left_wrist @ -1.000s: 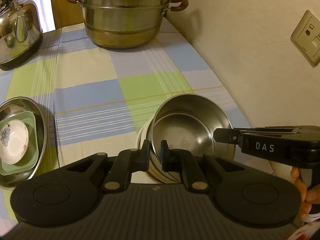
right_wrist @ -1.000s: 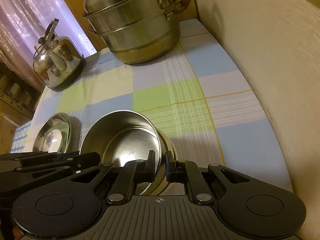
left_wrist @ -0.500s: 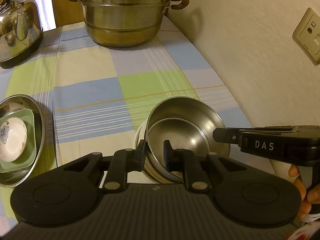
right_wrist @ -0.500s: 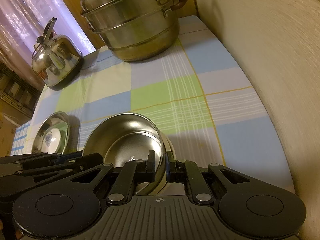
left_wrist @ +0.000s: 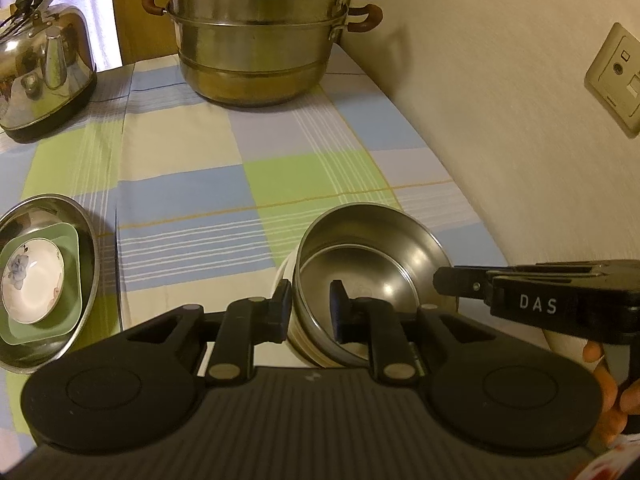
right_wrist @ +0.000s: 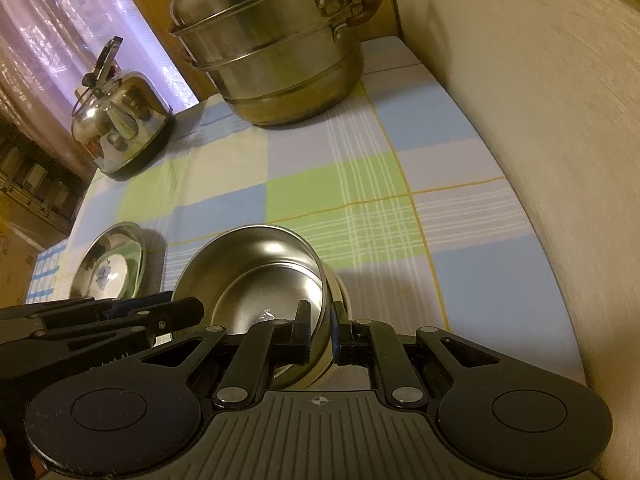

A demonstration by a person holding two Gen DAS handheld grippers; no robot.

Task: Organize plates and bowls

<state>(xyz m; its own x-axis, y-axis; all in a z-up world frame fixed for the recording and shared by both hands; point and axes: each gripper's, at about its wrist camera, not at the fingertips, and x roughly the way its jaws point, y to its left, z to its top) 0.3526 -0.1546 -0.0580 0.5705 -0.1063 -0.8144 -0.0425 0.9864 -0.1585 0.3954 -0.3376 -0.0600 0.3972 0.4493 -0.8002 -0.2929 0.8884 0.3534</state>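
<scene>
A steel bowl [left_wrist: 372, 248] sits nested in a white bowl [left_wrist: 282, 276] on the checked cloth near the wall. My left gripper [left_wrist: 310, 312] straddles its near rim, one finger outside and one inside. Its jaws are opening and the inner pad stands off the metal. My right gripper [right_wrist: 320, 330] is shut on the steel bowl's [right_wrist: 260, 272] rim at the right side; its tip [left_wrist: 444, 284] shows in the left wrist view. To the left, a steel plate [left_wrist: 86, 236] holds a green square dish [left_wrist: 74, 292] and a white flowered saucer [left_wrist: 32, 280].
A tall steel steamer pot [left_wrist: 256, 40] stands at the back of the table, with a shiny kettle [left_wrist: 44, 72] to its left. The wall [left_wrist: 500, 120] runs close along the right edge and carries a socket [left_wrist: 616, 76]. Checked cloth lies bare between the pot and the bowls.
My left gripper's jaws have spread apart around the steel bowl's rim. The right gripper keeps its grip, and neither hand has shifted.
</scene>
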